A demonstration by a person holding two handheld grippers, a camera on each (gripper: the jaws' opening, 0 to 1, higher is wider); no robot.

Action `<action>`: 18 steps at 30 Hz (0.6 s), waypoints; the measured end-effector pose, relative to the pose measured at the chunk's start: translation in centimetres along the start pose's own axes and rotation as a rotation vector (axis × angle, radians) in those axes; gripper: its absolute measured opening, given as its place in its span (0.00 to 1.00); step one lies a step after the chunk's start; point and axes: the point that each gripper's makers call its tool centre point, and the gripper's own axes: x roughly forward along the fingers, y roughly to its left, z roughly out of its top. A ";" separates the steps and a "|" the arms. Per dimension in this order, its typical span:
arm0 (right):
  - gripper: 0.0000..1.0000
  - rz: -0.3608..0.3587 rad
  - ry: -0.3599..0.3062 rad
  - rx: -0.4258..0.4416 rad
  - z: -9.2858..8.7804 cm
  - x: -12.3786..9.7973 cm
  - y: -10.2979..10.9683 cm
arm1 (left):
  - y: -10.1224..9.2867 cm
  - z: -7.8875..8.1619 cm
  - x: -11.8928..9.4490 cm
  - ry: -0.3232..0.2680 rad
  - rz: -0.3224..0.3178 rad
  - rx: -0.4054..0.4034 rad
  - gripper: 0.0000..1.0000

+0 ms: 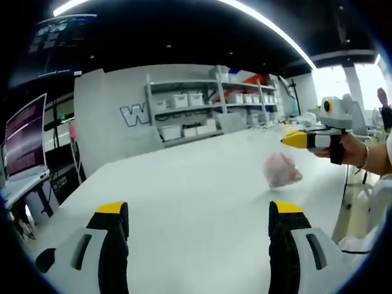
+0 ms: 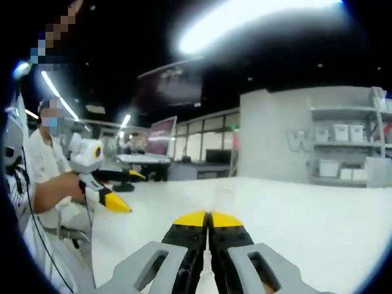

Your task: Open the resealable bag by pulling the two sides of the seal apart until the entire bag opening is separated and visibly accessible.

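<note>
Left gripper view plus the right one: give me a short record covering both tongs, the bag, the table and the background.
left tongs: open, above the table
right tongs: shut; can't tell if they pinch the bag
bag: clear, pink contents, just below the right tongs; seal too blurred to judge
table: white
background: shelves holding white bins

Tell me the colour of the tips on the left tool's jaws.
Yellow tips on black jaws. The left tool shows them best in the left gripper view.
</note>
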 end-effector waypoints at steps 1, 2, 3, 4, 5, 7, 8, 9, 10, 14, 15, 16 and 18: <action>0.00 0.000 0.002 0.000 -0.1 0.0 0.0 | -0.1 0.0 0.0 0.001 -0.002 0.000 0.92; 0.00 -0.001 0.004 -0.002 -0.1 -0.1 -0.1 | -0.2 0.0 0.1 0.002 -0.004 0.001 0.92; 0.00 -0.001 0.007 -0.008 -0.2 -0.1 -0.1 | -0.2 0.0 0.1 0.003 -0.006 0.002 0.92; 0.00 0.000 0.011 -0.019 -0.2 -0.1 -0.1 | -0.3 0.1 0.1 0.003 -0.008 0.003 0.92; 0.00 0.002 0.013 -0.025 -0.2 -0.1 0.0 | -0.3 0.1 0.2 0.003 -0.010 0.004 0.91; 0.00 0.014 0.019 -0.040 -0.3 -0.1 0.4 | -0.3 0.2 0.2 0.002 -0.012 0.006 0.90; 0.00 0.022 0.023 -0.050 -0.4 -0.1 0.7 | -0.3 0.3 0.2 0.001 -0.012 0.006 0.90; 0.00 0.032 0.027 -0.066 -0.5 0.0 1.0 | -0.3 0.3 0.2 0.000 -0.013 0.007 0.90; 0.00 0.046 0.034 -0.088 -0.6 0.1 1.5 | -0.3 0.3 0.2 0.001 -0.012 0.010 0.89; 0.00 0.087 0.058 -0.145 -1.0 0.3 2.7 | -0.4 0.3 0.2 0.003 -0.016 0.015 0.88; 0.00 0.096 0.063 -0.164 -1.0 0.4 3.1 | -0.4 0.4 0.2 0.003 -0.017 0.016 0.88; 0.00 0.104 0.068 -0.181 -1.1 0.4 3.3 | -0.4 0.4 0.2 0.001 -0.018 0.018 0.87; 0.00 0.114 0.073 -0.195 -1.2 0.5 3.7 | -0.5 0.5 0.1 -0.002 -0.025 0.021 0.84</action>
